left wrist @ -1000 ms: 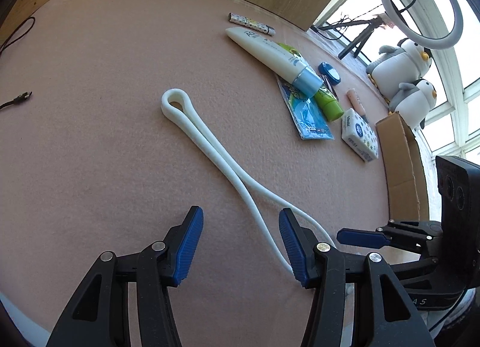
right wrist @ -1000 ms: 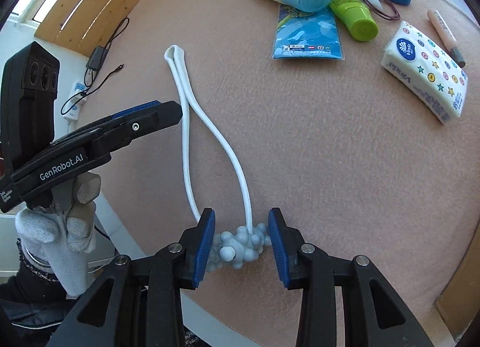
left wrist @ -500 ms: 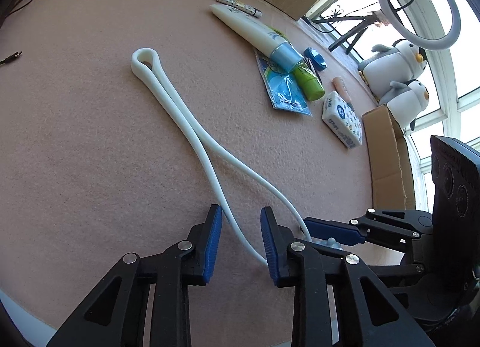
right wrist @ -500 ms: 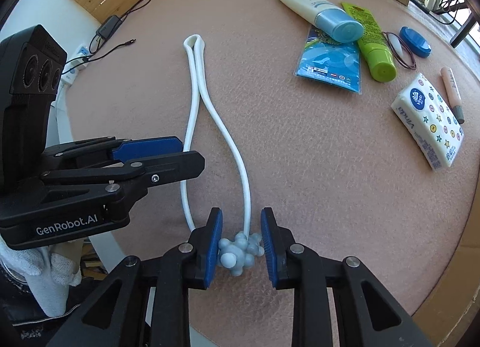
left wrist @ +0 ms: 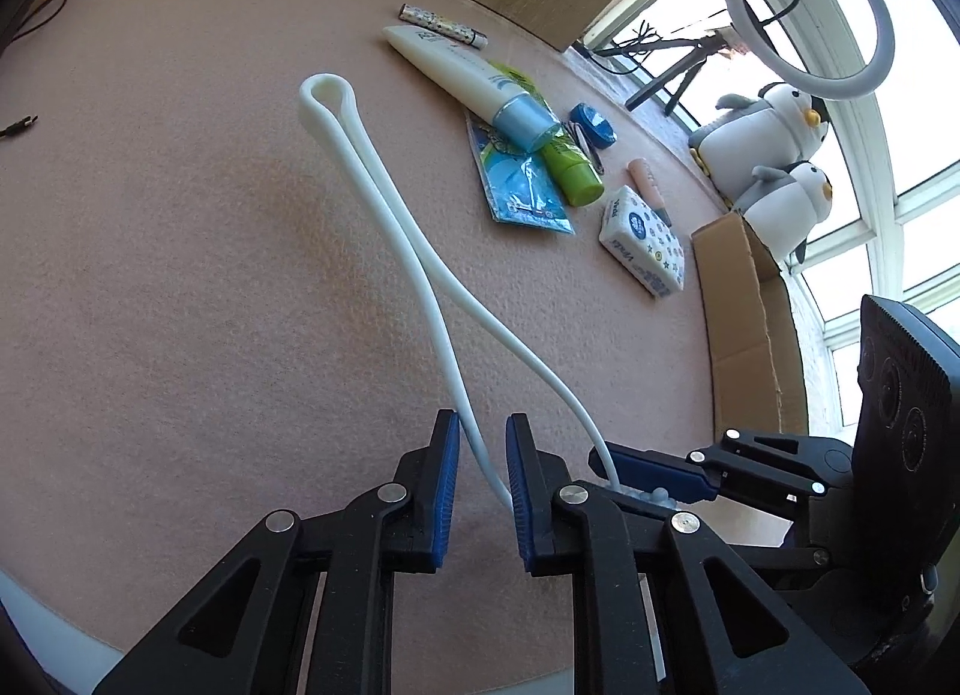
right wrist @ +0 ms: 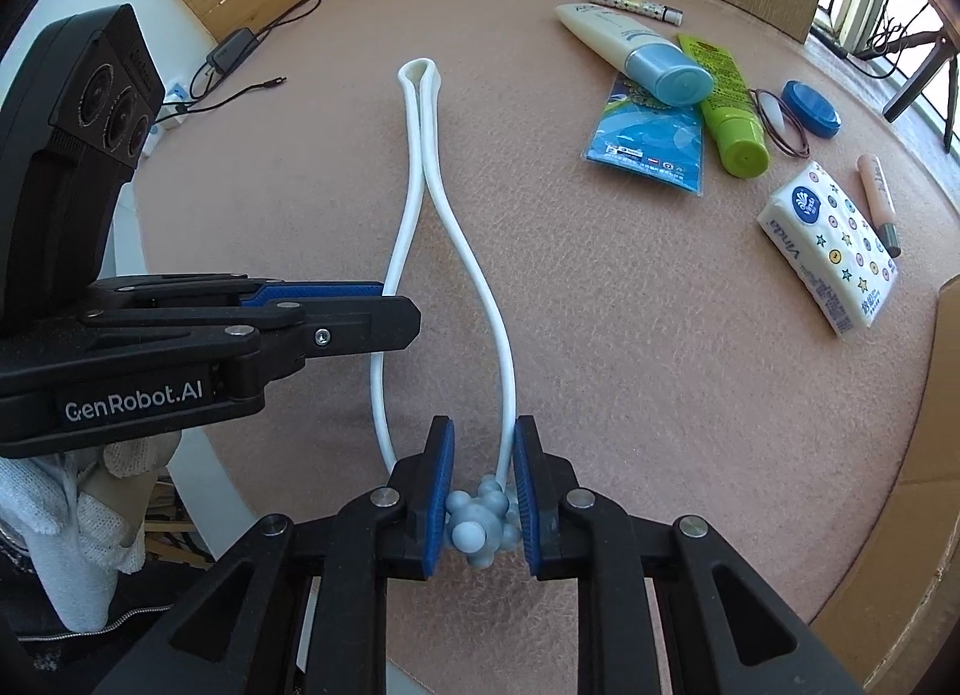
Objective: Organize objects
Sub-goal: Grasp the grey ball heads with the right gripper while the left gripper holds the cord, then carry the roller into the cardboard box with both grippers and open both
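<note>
A long white looped cord point(left wrist: 384, 203) point(right wrist: 420, 155) lies on the pink felt table point(left wrist: 180, 275), ending in a grey-blue knobby ball point(right wrist: 480, 521). My right gripper point(right wrist: 483, 437) is shut on that ball at the near table edge, and in the left wrist view the right gripper point(left wrist: 630, 467) shows low on the right with the knobby ball point(left wrist: 651, 496) peeking out. My left gripper point(left wrist: 483, 431) straddles the cord's left strand. Its jaws are closing with the strand between them, and a gap still shows beside it. The right wrist view has the left gripper point(right wrist: 384, 305) side-on.
Far right lie a cream tube point(right wrist: 624, 35), green tube point(right wrist: 729, 107), blue sachet point(right wrist: 651, 140), tissue pack point(right wrist: 831, 245), blue lid point(right wrist: 810, 108) and a pen point(right wrist: 879, 203). A cardboard box point(left wrist: 744, 323) stands at the right edge. A gloved hand point(right wrist: 60, 503) holds the left gripper.
The left gripper has shifted over the cord's left strand and its jaws have narrowed around it. The right gripper's jaws have closed onto the knobby ball.
</note>
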Available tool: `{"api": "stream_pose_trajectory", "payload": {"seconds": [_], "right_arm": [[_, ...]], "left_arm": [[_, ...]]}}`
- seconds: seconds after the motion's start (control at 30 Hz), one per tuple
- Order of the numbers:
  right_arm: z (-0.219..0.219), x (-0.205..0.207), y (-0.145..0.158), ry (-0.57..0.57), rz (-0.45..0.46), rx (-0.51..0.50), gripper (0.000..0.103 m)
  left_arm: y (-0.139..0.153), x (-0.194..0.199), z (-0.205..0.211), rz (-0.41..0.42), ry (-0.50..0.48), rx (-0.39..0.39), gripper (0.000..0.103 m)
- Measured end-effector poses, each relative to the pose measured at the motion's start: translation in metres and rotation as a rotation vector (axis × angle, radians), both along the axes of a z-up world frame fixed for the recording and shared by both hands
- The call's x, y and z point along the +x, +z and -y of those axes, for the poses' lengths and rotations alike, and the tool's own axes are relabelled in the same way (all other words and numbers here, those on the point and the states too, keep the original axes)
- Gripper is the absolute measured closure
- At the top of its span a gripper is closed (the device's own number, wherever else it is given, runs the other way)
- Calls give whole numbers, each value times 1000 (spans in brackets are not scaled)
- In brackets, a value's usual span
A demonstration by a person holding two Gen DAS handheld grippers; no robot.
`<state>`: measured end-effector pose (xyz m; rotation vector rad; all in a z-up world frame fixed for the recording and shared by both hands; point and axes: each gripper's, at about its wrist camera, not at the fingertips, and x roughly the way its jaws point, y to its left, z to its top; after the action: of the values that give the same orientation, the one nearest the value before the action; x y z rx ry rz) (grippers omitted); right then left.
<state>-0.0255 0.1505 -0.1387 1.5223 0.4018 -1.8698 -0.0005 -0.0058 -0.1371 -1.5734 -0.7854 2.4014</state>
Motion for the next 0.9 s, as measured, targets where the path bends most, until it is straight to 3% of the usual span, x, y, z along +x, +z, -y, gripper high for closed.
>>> {"api": "stream_pose_trajectory", "payload": {"seconds": [0.47,0.9], "right_arm": [[-74,-7,55,-192,-86,-90,85],[-191,-20,83,-439,-178,-76,86]], "left_arm": [[71,-41,-88,-154,-193,-12,86],[92,-92,-229,-223,-403,15,86]]}}
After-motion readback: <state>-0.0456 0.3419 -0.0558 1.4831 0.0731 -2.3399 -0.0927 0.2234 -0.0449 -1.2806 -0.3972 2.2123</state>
